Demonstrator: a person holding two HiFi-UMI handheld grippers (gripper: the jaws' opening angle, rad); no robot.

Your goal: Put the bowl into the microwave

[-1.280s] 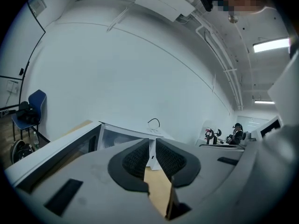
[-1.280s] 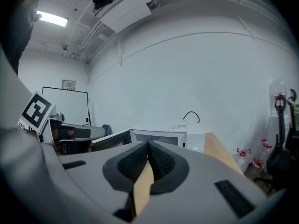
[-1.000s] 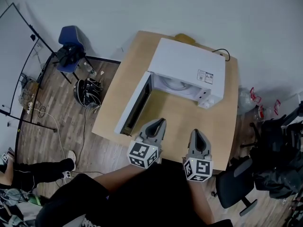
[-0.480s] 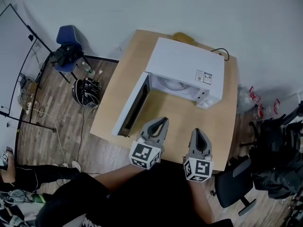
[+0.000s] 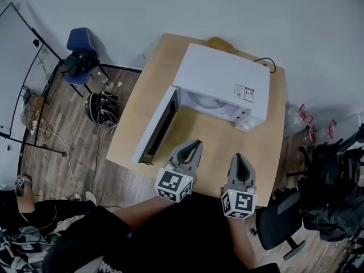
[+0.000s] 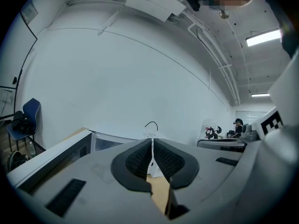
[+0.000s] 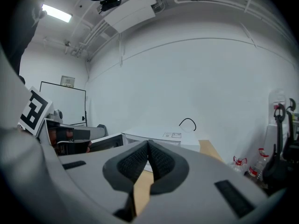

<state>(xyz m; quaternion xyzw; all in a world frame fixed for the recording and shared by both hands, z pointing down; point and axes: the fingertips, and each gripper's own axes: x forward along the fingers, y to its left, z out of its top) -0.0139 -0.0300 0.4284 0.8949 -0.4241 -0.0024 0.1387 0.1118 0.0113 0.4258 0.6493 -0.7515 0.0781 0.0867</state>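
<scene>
Far left: blue chair [image 5: 84, 43] with dark stuff piled on it, and a black bag-like thing [image 5: 103, 108] on the wood floor just beside it. Next comes the wooden table [image 5: 133, 132] with the white microwave [image 5: 227, 75] on it toward the wall side. The microwave's door [image 5: 154, 128] is swung wide open to the left, seen almost edge-on in the head view. The cavity is the only container here, and a round white shape [image 5: 206, 101] sits inside it; can't tell if that's the bowl or the turntable plate. In front of the open cavity the left gripper [image 5: 195, 144] hangs over bare tabletop, jaws clenched pad to pad with nothing between them. Just beside it is the right gripper [image 5: 239, 157], below the microwave's right front corner, jaws also pressed together and empty. A black cable [image 5: 267, 63] loops behind the microwave. Far right: black office chair [image 5: 281, 223] off the table corner, with dark bags [image 5: 333, 201] past it
</scene>
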